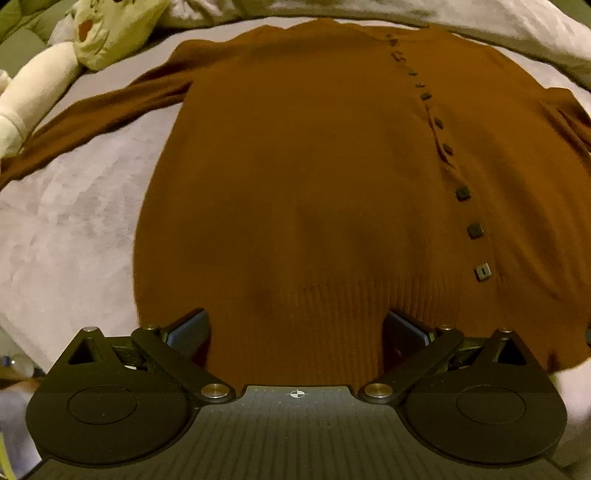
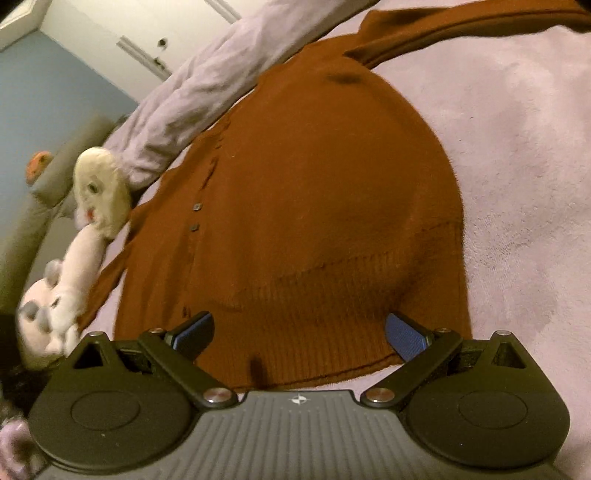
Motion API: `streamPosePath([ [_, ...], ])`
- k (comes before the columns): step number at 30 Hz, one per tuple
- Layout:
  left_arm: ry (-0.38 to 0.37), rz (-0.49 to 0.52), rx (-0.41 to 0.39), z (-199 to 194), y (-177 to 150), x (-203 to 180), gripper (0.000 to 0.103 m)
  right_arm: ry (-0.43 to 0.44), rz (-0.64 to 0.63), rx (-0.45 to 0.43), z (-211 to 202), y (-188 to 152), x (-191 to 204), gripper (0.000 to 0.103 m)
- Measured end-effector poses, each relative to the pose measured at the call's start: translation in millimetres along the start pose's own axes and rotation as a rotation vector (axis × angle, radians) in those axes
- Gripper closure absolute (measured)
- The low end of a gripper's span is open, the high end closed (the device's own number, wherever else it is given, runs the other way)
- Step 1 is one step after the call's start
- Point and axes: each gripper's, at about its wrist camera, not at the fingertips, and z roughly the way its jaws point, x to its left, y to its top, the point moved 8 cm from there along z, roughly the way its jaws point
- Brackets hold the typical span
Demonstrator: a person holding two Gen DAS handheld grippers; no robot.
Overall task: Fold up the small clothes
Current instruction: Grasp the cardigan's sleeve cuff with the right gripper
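A rust-brown buttoned cardigan (image 1: 314, 166) lies flat on a pale lilac blanket (image 1: 74, 229), sleeves spread to both sides. A row of dark square buttons (image 1: 463, 193) runs down its front. My left gripper (image 1: 297, 332) is open, its blue-padded fingers (image 1: 188, 332) spread over the ribbed hem at the left half. In the right wrist view the same cardigan (image 2: 314, 184) fills the middle. My right gripper (image 2: 299, 332) is open over the ribbed hem near its right corner, holding nothing.
A cream plush toy (image 1: 107, 33) lies past the left sleeve and also shows in the right wrist view (image 2: 101, 192). A bunched lilac cover (image 2: 207, 85) lies beyond the collar. A grey-green headboard (image 2: 48, 199) and a white door (image 2: 147, 33) stand behind.
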Motion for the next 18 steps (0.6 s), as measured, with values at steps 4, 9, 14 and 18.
streamPosePath([
  [4, 0.014, 0.023, 0.012, 7.7, 1.5, -3.6, 0.0, 0.125, 0.084, -0.046, -33.3, 29.5, -13.6, 0.004],
  [9, -0.017, -0.026, 0.044, 15.2, 0.7, -0.2, 0.0, -0.008, 0.237, -0.457, -120.3, 113.5, -104.7, 0.004],
  [14, -0.027, -0.027, 0.051, 17.5, 1.4, 0.2, 0.0, -0.143, 0.54, -0.677, -174.6, 157.0, -223.4, 0.019],
  [18, -0.032, -0.032, 0.062, 22.1, 4.3, 2.6, 0.0, -0.121, 0.662, -0.725, -179.6, 169.7, -263.7, 0.041],
])
